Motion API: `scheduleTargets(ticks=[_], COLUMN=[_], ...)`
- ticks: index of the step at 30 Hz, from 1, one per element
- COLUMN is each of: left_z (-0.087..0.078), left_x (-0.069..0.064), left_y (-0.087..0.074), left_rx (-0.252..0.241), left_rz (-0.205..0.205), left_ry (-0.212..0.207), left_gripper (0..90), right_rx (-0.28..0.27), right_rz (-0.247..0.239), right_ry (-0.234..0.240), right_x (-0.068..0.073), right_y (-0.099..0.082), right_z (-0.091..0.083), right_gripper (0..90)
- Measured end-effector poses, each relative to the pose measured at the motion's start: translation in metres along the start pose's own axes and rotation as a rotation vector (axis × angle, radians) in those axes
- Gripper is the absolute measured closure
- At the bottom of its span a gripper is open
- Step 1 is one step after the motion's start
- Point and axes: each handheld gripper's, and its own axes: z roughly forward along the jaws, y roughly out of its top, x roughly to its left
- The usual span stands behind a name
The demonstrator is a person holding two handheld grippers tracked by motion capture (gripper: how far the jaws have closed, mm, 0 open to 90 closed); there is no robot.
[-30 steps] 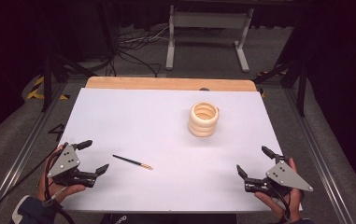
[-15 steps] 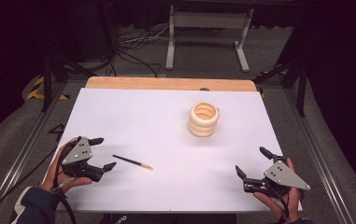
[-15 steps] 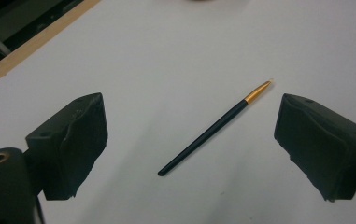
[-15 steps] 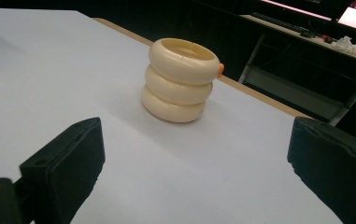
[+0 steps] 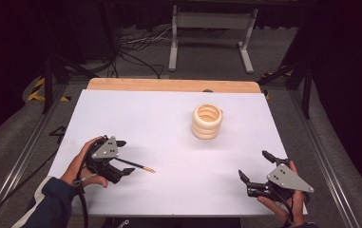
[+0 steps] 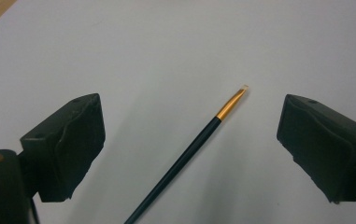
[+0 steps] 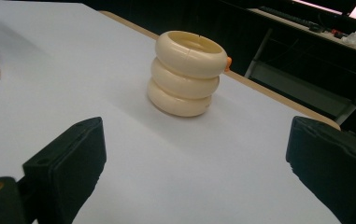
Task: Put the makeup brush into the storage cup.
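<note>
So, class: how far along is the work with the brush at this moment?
Nothing looks finished yet. The brush lies flat on the table, ungripped. In hand: the left gripper is open, its jaws standing on either side of the brush handle. Left to do: close on it and lift. The right gripper is open near the table's edge, apart from the ring holder.

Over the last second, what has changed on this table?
The left gripper slid toward the thin paintbrush and now straddles its handle, jaws open, not gripping. The right gripper, the brush and the cream ringed holder stayed put.
</note>
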Motion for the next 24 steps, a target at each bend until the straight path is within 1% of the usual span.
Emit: scheduleTargets(ticks=[2, 4, 5, 7, 8, 9, 11, 12, 14, 15, 16, 17, 18, 20, 21, 23, 24], left_z=[0.004, 0.008, 0.01, 0.013, 0.015, 0.016, 0.019, 0.02, 0.023, 0.025, 0.027, 0.029, 0.029, 0.031, 0.032, 0.035, 0.037], left_x=[-0.001, -0.002, -0.002, -0.002, -0.001, -0.001, 0.0, 0.0, 0.0, -0.001, 0.0, 0.0, 0.0, 0.001, 0.002, 0.002, 0.002], left_y=[0.003, 0.006, 0.008, 0.011, 0.013, 0.014, 0.017, 0.018, 0.02, 0.022, 0.024, 0.026, 0.026, 0.03, 0.032, 0.034, 0.036], left_rx=[0.012, 0.036, 0.051, 0.095, 0.108, 0.114, 0.132, 0.144, 0.163, 0.184, 0.198, 0.21, 0.21, 0.237, 0.241, 0.275, 0.3], left_rz=[0.018, 0.035, 0.048, 0.068, 0.084, 0.088, 0.105, 0.111, 0.126, 0.131, 0.146, 0.152, 0.152, 0.159, 0.165, 0.184, 0.202], left_ry=[-0.014, -0.016, -0.024, -0.015, -0.016, -0.022, -0.054, -0.054, -0.08, -0.088, -0.108, -0.119, -0.119, -0.133, -0.139, -0.15, -0.155], left_gripper=[10.4, 11.9, 13.3, 14.8, 14.6, 15.6, 17.4, 18.5, 20.5, 21.9, 22.7, 23.7, 23.7, 23.9, 24.3, 26.4, 27.6], right_rx=[-0.001, 0.002, 0.003, 0.006, 0.008, 0.009, 0.016, 0.018, 0.018, 0.018, 0.018, 0.019, 0.021, 0.021, 0.023, 0.026, 0.027], right_rz=[-0.001, -0.001, -0.001, -0.001, -0.001, -0.001, -0.005, -0.007, -0.006, -0.005, -0.005, -0.005, -0.006, -0.006, -0.006, -0.005, -0.006], right_ry=[0.0, 0.001, 0.001, 0.002, 0.005, 0.01, 0.015, 0.017, 0.018, 0.018, 0.017, 0.017, 0.017, 0.017, 0.018, 0.022, 0.022], right_x=[0.0, 0.0, 0.0, 0.0, 0.0, 0.0, 0.001, 0.001, 0.001, 0.001, 0.001, 0.001, 0.001, 0.001, 0.001, 0.001, 0.001], right_y=[0.0, 0.0, 0.0, -0.001, -0.001, -0.001, -0.001, -0.001, -0.001, -0.001, -0.002, -0.002, -0.002, -0.002, -0.002, -0.002, -0.002], right_z=[0.0, 0.0, 0.0, 0.0, 0.001, 0.001, 0.002, 0.002, 0.002, 0.002, 0.002, 0.002, 0.002, 0.002, 0.002, 0.002, 0.002], right_gripper=[5.5, 5.5, 5.6, 5.6, 5.7, 5.6, 5.7, 5.7, 5.7, 5.7, 5.7, 5.7, 5.7, 5.8, 5.8, 5.8, 5.8])
